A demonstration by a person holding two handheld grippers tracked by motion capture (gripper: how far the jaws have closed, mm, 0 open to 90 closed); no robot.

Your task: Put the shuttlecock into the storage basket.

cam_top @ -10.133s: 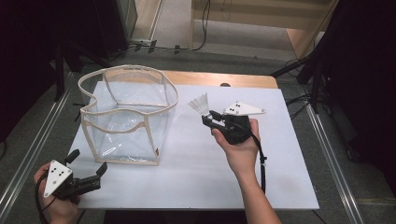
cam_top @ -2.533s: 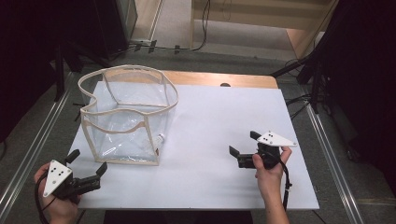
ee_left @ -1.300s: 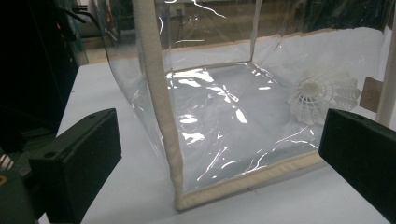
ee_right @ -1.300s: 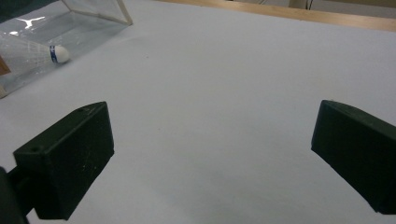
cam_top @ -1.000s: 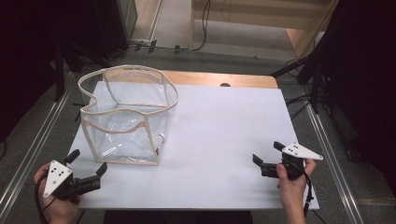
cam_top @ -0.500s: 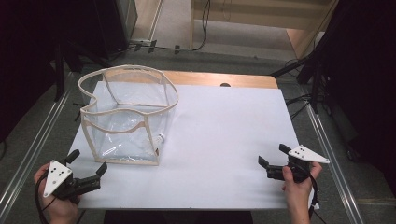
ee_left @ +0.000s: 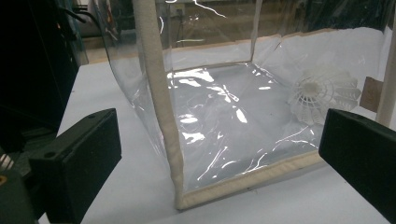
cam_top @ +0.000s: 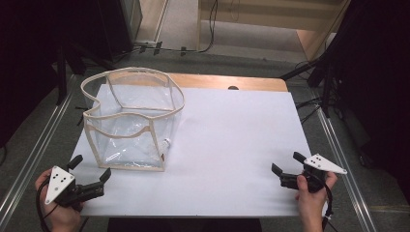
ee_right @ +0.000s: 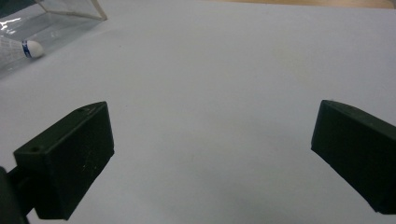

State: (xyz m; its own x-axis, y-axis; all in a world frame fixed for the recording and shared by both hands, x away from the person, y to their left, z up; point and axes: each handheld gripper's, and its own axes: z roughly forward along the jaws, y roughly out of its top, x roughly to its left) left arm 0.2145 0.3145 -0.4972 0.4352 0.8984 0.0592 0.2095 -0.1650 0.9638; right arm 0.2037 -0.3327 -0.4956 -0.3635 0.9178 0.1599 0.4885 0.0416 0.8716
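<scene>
1. The right gripper point(cam_top: 286, 166) sat at the lower right of the high view, gripped in a hand point(cam_top: 312, 198) that came up from the bottom edge. Its jaws were spread wide and held nothing, and a grey three-cornered plate point(cam_top: 325, 164) rode on top.
2. In the right gripper view, the two black jaws rose from the lower corners with only bare white table point(ee_right: 224, 84) between them.
3. The left gripper point(cam_top: 90, 170) lay at the lower left of the high view, in the other hand point(cam_top: 58, 212). Its jaws also stood apart and empty, pointing toward the frame's centre, just beside the near lower corner of the clear bag point(cam_top: 130, 121).
4. In the left gripper view, the jaws framed a padded cream corner seam point(ee_left: 161, 112) of the bag, which stood upright close in front of them without touching.
5. The shuttlecock point(ee_left: 324, 95) lay on its side on the floor of the bag, at the right of the left gripper view, feathered skirt toward the camera.
6. In the upper left corner of the right gripper view, its white cork tip with a blue band point(ee_right: 30, 48) showed through the clear wall.
7. In the high view, the bag stood open-topped at the left centre of the white table point(cam_top: 232, 135), well apart from the right gripper.
</scene>
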